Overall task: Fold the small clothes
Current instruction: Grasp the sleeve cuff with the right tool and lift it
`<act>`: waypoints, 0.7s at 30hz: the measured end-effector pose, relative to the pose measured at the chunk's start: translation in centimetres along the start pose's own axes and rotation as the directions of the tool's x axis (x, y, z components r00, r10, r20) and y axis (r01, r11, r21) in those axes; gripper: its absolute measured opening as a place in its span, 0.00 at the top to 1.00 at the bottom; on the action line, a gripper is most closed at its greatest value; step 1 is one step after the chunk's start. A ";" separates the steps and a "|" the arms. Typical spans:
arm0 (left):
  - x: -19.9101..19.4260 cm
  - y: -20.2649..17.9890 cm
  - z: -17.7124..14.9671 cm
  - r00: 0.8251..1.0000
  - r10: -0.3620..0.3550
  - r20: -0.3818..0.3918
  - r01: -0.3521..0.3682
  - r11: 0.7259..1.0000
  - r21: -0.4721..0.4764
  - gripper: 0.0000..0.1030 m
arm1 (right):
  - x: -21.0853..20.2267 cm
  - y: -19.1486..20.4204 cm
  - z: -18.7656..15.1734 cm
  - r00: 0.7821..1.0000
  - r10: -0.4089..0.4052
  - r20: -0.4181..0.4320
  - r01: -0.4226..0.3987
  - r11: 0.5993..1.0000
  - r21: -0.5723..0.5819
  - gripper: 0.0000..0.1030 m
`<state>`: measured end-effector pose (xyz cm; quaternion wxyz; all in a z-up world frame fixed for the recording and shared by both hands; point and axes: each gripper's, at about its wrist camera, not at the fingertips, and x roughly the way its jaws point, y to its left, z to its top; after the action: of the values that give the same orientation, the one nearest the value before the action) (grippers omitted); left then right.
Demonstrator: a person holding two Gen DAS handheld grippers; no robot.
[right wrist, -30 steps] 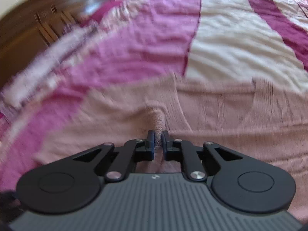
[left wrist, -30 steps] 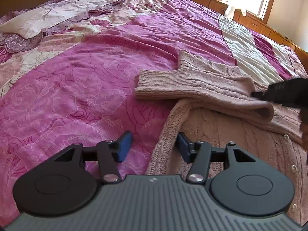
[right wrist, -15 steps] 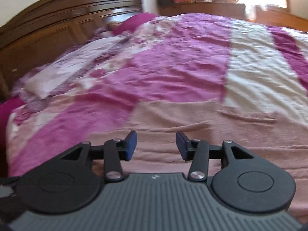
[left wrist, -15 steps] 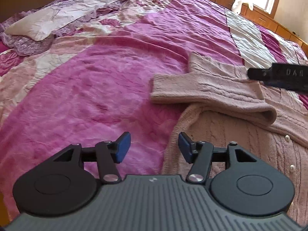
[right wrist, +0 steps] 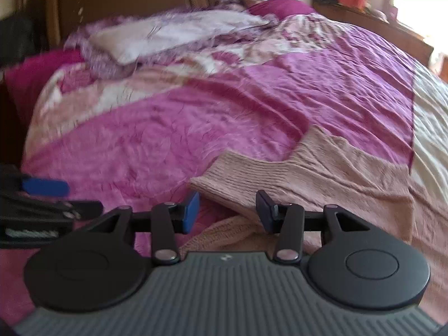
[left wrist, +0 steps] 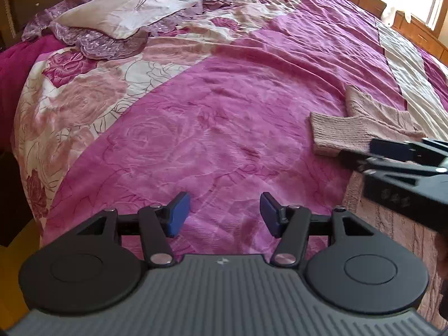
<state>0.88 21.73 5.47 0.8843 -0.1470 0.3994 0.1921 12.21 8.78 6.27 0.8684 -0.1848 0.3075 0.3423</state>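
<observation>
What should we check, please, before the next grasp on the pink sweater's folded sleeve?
1. Right gripper open: ok, jaws spread.
2. Left gripper open and empty: ok, only the bedspread shows between its fingers.
3. Right gripper lined up with the sleeve cuff: ok, the cuff lies just ahead of the fingertips.
4. Sleeve folded across the sweater: ok, it lies flat.
5. Grippers apart from each other: ok, a gap shows in both views.
6. Far sleeve and hem squared up: cannot tell, out of view.
</observation>
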 end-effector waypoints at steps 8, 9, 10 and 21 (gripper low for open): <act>0.0 -0.1 -0.1 1.000 -0.016 0.004 0.016 1.000 0.002 0.38 | 3.1 0.5 0.7 0.998 -0.021 -0.062 0.019 0.999 -0.036 0.69; -0.1 -0.1 -0.1 1.000 -0.016 0.005 0.016 1.000 0.002 0.38 | 3.1 0.3 0.8 0.998 -0.023 -0.059 0.022 1.000 -0.013 0.82; -0.1 -0.2 -0.1 1.000 -0.017 0.005 0.017 1.000 0.002 0.38 | 3.0 0.1 0.9 0.998 -0.025 -0.055 0.026 1.000 0.013 0.87; -0.9 -1.1 0.2 0.999 -0.045 0.020 0.045 0.999 0.007 0.38 | -4.2 -5.5 2.4 0.983 -0.086 0.163 0.034 0.954 0.298 0.89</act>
<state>0.98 20.62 6.35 0.8928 -0.1510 0.3878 0.1722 14.66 4.23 11.45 0.9198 -0.0324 0.2720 0.2810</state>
